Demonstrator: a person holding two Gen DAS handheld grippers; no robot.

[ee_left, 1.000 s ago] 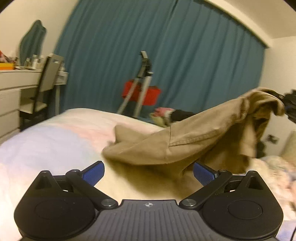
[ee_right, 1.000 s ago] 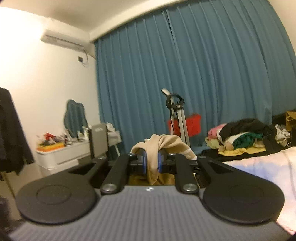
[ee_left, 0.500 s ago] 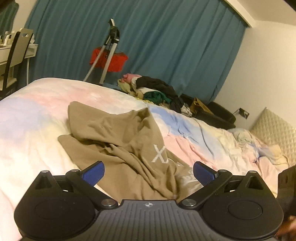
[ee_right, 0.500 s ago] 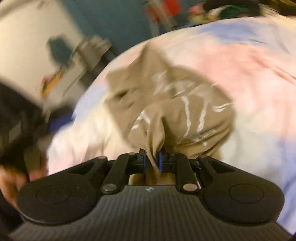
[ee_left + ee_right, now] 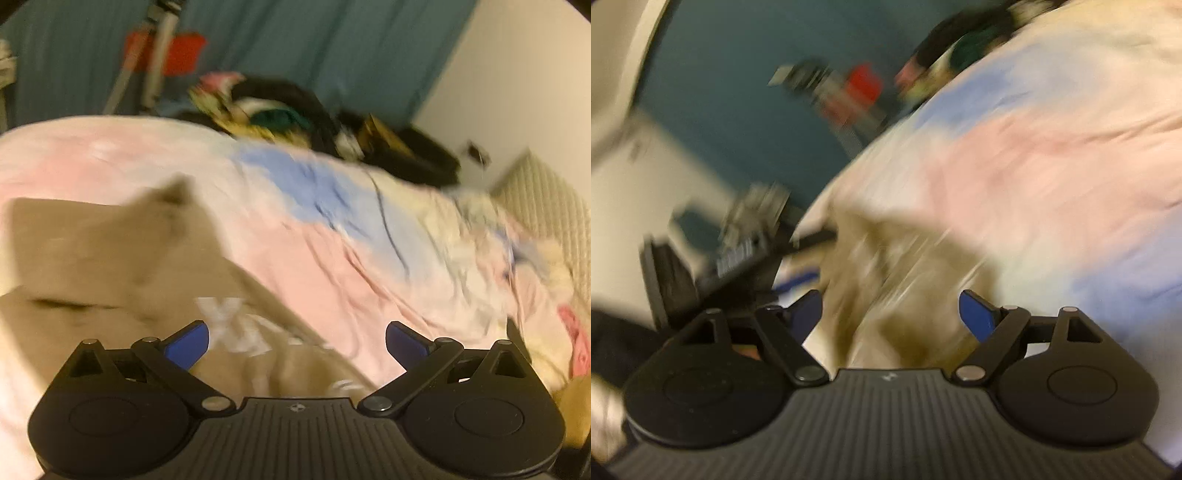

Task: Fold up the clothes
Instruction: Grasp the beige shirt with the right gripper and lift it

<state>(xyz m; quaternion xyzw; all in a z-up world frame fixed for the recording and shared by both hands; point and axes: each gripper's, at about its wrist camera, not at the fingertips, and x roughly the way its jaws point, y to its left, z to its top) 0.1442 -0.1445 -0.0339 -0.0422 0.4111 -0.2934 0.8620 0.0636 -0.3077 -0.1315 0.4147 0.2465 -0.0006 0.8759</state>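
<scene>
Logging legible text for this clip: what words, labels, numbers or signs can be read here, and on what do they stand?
"X": a white letter printed on the tan shirt lying on the bed cover, left wrist view; the white print after it is too blurred to read.
Small white mark on the body of the left tongs: a symbol, no text.
Right wrist view: the shirt's white print is motion-blurred, unreadable.

Both grippers share one build: the left gripper (image 5: 297, 341) and right gripper (image 5: 890, 314) have ribbed black bodies, round black discs at lower left and right, silver pivot screws, blue finger pads (image 5: 186, 345).
</scene>
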